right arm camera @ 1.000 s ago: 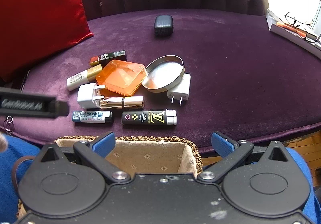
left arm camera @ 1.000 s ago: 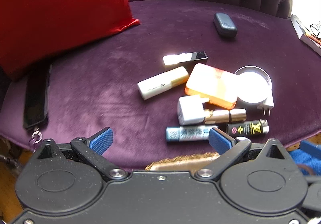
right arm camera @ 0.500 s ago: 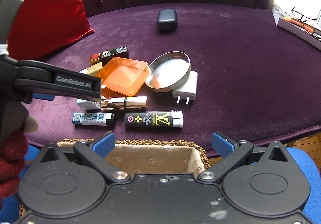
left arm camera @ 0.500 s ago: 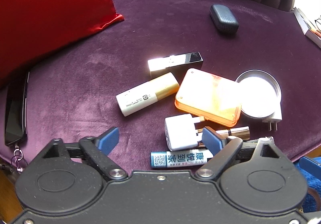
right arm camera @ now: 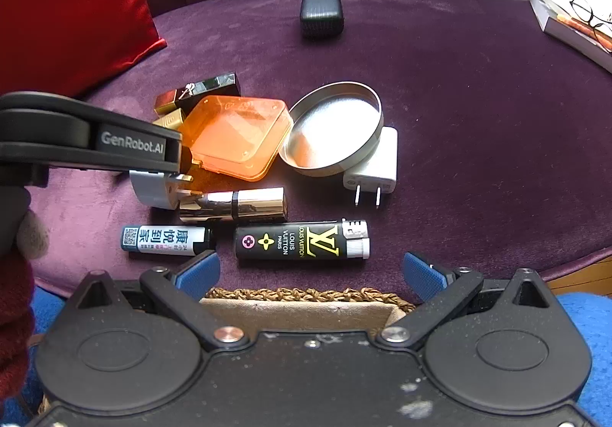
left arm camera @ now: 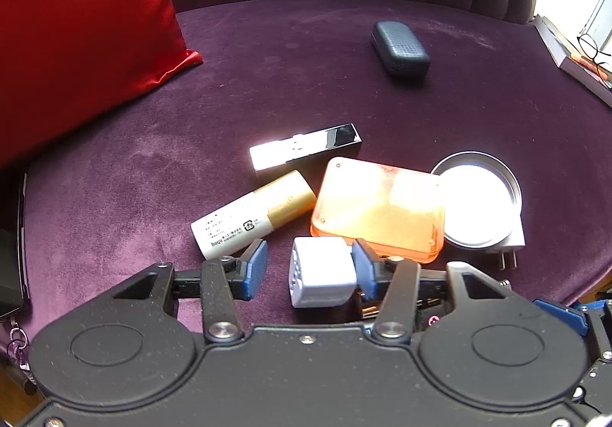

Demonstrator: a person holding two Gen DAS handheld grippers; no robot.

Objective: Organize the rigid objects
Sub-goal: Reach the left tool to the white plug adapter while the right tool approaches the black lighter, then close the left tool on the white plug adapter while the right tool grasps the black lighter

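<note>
My left gripper (left arm camera: 308,266) straddles a white plug adapter (left arm camera: 321,276) on the purple velvet seat (left arm camera: 306,83), and its jaws are closing. The right pad touches the adapter's side, while the left pad (left arm camera: 254,268) still stands apart. My right gripper (right arm camera: 311,274) hangs open and empty over a wicker basket (right arm camera: 306,293). Just beyond it lie a black lighter (right arm camera: 302,241), a white-and-blue tube (right arm camera: 164,239) and a gold lipstick (right arm camera: 237,203). Further back are an orange box (right arm camera: 237,136), a round metal tin (right arm camera: 332,132) and a white charger (right arm camera: 376,163).
A white-and-gold tube (left arm camera: 248,220) and a glossy black box (left arm camera: 306,148) lie left of the orange box. A dark case (left arm camera: 399,48) sits further back. A red cushion (left arm camera: 76,44) fills the left, a phone (left arm camera: 11,255) the left edge, and glasses on a book (right arm camera: 573,25) the right.
My left gripper moved forward and down over the pile and narrowed its jaws around the white adapter. The right gripper came slightly closer to the lighter, still open.
</note>
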